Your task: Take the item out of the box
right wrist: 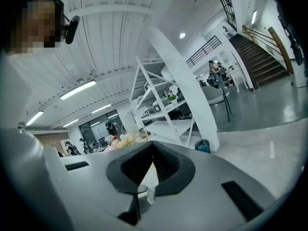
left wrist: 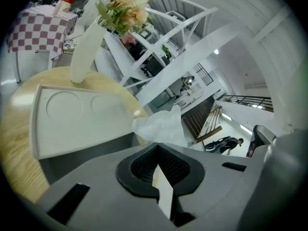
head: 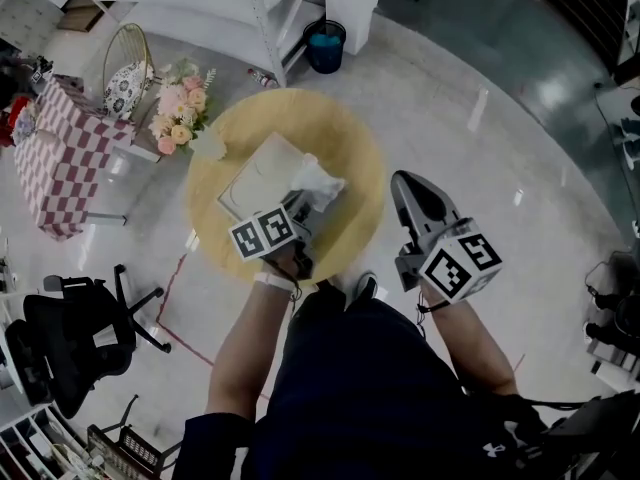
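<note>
A flat white box (head: 262,176) lies on the round wooden table (head: 360,148); the left gripper view shows its top (left wrist: 82,119) with round shapes pressed into it. A crumpled white bag (head: 318,180) stands up at the box's right corner. My left gripper (head: 298,208) is at the table's near edge, its jaws closed, and the bag (left wrist: 162,125) fans up straight from their tip. My right gripper (head: 410,196) hangs over the floor right of the table, shut and empty, pointing away across the room.
A white vase of pink and yellow flowers (head: 180,108) stands at the table's far left edge. A checked-cloth table (head: 60,153) and a black office chair (head: 70,333) are to the left. A blue bin (head: 325,45) sits by the white shelving beyond.
</note>
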